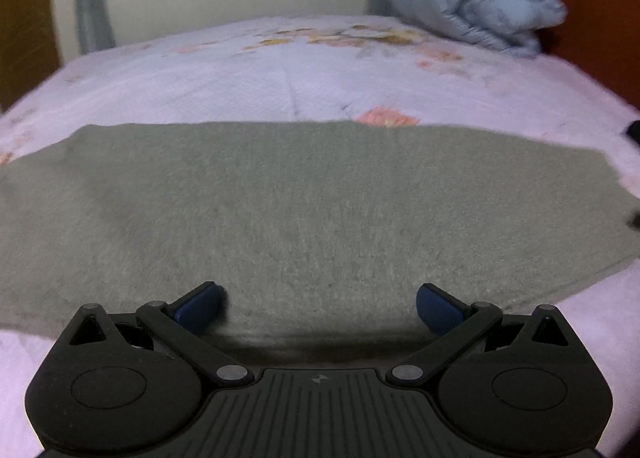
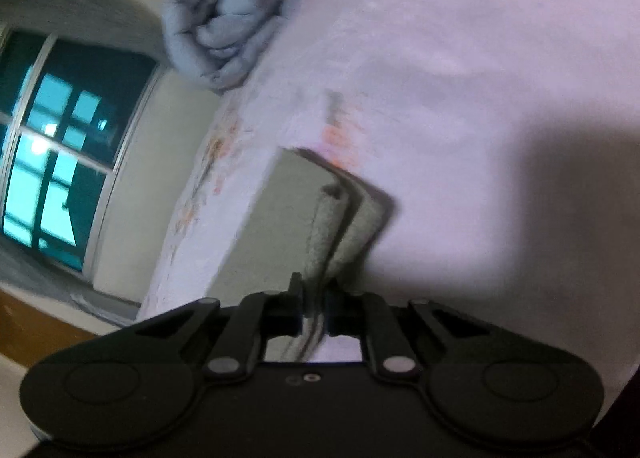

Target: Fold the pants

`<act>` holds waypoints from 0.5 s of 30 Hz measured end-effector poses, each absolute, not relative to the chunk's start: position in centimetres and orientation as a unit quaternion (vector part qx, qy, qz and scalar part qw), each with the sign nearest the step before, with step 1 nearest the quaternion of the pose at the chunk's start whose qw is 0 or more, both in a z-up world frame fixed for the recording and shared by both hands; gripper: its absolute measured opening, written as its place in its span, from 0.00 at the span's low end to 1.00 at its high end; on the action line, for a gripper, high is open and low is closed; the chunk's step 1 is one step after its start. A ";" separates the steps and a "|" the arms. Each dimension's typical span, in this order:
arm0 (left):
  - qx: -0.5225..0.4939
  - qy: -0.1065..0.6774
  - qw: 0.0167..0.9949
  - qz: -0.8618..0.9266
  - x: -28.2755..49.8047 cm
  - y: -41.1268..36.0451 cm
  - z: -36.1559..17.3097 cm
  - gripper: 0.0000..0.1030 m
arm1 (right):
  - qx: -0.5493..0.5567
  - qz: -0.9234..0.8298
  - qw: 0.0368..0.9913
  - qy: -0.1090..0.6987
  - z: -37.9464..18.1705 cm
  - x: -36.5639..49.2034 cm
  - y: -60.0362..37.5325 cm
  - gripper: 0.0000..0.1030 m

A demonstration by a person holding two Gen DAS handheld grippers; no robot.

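A bed (image 1: 248, 74) fills both views, covered in a pale pink textured sheet printed with faded orange and yellow flowers. At its far right corner a puffy light-blue quilted duvet (image 1: 476, 2) sits rolled against a rounded reddish-brown wooden headboard (image 1: 596, 10). Beyond the far edge a cream wall holds a metal-framed window (image 2: 52, 154).

The pants (image 1: 304, 210), of fuzzy grey-green fleece, lie flat across the near part of the bed as a wide band with tapered ends.

The left gripper (image 1: 320, 302), matte black plastic with blue pads, hangs over the pants' near edge, its jaws spread wide with nothing between them. The right gripper (image 2: 314, 312) has its jaws closed tight on a folded, layered edge of the pants, lifted off the sheet.

No writing is readable.
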State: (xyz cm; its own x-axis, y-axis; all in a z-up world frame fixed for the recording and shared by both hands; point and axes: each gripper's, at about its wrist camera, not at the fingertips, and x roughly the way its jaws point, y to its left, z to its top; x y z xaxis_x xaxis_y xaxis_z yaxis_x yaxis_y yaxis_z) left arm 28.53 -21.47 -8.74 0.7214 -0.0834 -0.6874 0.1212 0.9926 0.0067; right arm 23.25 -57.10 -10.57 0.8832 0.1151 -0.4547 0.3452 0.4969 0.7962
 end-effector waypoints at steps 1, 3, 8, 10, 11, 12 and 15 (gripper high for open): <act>0.013 0.359 0.932 -0.055 28.1 -19.7 -7.9 1.00 | 0.485 -0.065 0.843 0.223 -9.2 23.3 -56.5 0.00; -0.006 0.328 0.944 -0.045 27.0 -15.3 -6.2 1.00 | 0.437 -0.048 0.873 0.210 -5.7 23.9 -54.2 0.00; -0.057 0.291 0.954 0.029 24.2 0.4 -3.0 1.00 | 0.291 0.021 0.934 0.204 1.7 26.8 -42.6 0.00; -0.092 0.281 0.953 0.068 22.5 7.0 -2.3 1.00 | 0.236 0.043 0.948 0.210 3.0 27.9 -36.4 0.01; -0.104 0.278 0.951 0.087 21.6 9.8 -2.2 1.00 | 0.210 0.058 0.952 0.214 3.1 28.4 -33.1 0.01; -0.111 0.277 0.949 0.104 20.7 12.0 -2.2 1.00 | 0.184 0.074 0.955 0.221 3.0 28.7 -29.7 0.01; -0.137 0.276 0.941 0.138 17.7 17.2 -3.1 1.00 | 0.126 0.122 0.951 0.255 0.8 29.3 -20.4 0.03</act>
